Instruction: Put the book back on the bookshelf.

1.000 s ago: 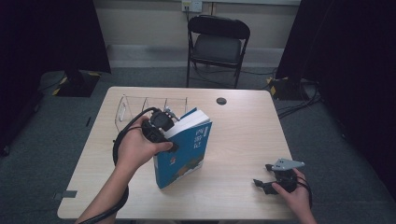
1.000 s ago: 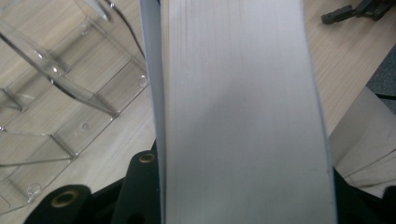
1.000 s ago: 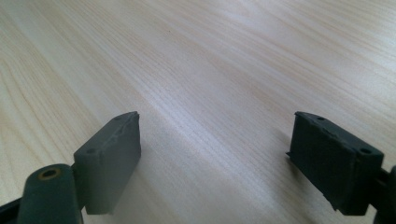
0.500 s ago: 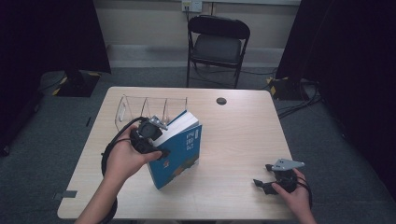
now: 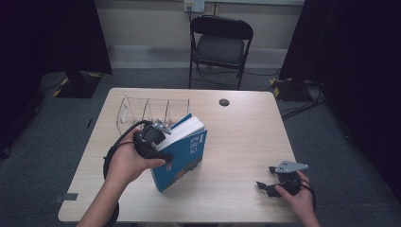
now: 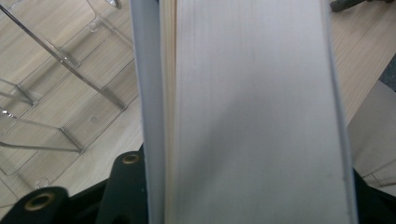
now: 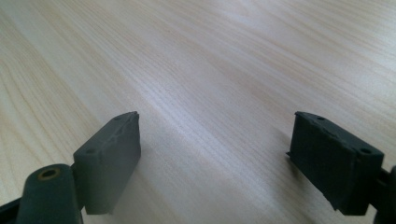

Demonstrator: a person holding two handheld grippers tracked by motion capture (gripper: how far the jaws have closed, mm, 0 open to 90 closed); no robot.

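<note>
At the middle of the room stands a pale wooden desk (image 5: 246, 142) on grey carpet, with dark curtains hanging to either side and a black folding chair (image 5: 221, 45) behind it at twelve o'clock. A small round black grommet (image 5: 224, 102) sits in the desk top near the far edge. A clear acrylic rack (image 5: 142, 109) with upright dividers rests toward ten o'clock from the desk's centre.

Just in front of that rack, near the centre of the desk, is a thick blue book (image 5: 182, 156), propped on its lower edge and leaning, its white page block turned upward and pale lettering on its cover. The left gripper (image 5: 156, 135) is at the book's upper corner; its jaws have just been opening, and in the left gripper view the book's page edge and cover (image 6: 252, 116) sit between them, though I cannot tell whether the pads press on it.

Down at five o'clock the right gripper (image 5: 274, 182) rests low over bare wood, its jaws standing wide apart with nothing between them.
</note>
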